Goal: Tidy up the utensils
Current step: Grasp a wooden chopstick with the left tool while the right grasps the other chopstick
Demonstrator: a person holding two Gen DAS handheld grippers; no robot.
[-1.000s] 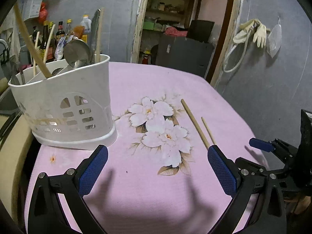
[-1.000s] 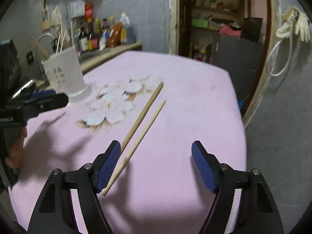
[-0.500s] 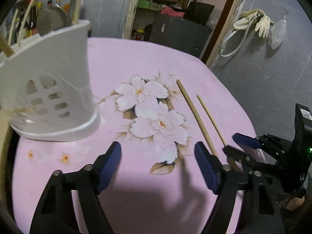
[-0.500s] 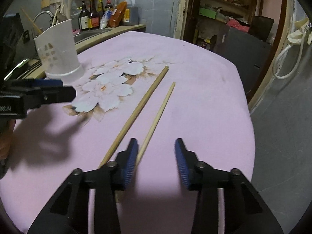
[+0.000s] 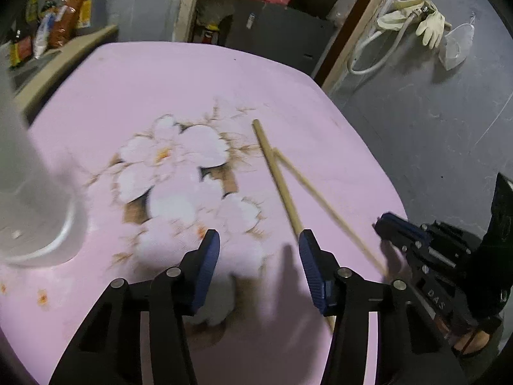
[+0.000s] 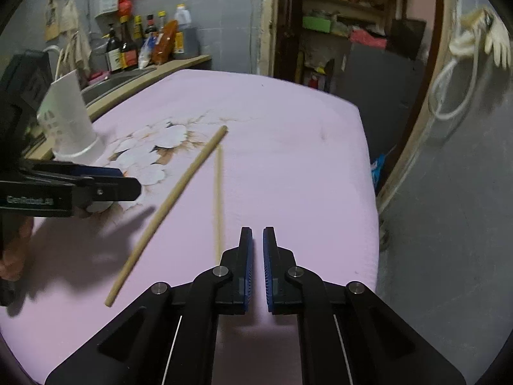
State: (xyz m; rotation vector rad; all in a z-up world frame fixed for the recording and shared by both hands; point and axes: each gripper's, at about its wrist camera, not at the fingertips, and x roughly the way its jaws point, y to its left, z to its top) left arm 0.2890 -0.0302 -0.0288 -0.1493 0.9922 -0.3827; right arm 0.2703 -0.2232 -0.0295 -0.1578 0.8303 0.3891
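Note:
Two wooden sticks lie on the pink flowered cloth: a thick one (image 5: 278,178) (image 6: 173,202) and a thin chopstick (image 5: 323,207) (image 6: 218,192). Their far ends now touch in the left wrist view. My left gripper (image 5: 259,268) is open, low over the cloth, its right finger beside the thick stick's near end. My right gripper (image 6: 257,266) is almost shut with nothing visible between the pads; the thin chopstick's near end runs under its left finger. The white utensil holder (image 6: 69,122) stands at the left, blurred in the left wrist view (image 5: 29,192).
The table's right edge (image 6: 368,173) drops to a grey floor. A counter with several sauce bottles (image 6: 144,45) lies beyond the holder. A doorway with shelves is behind the table. The right gripper's body shows in the left wrist view (image 5: 429,256).
Both grippers have narrowed; the right one went from wide open to nearly shut. The thin chopstick has swung so its far end meets the thick stick. The left gripper moved right, away from the holder.

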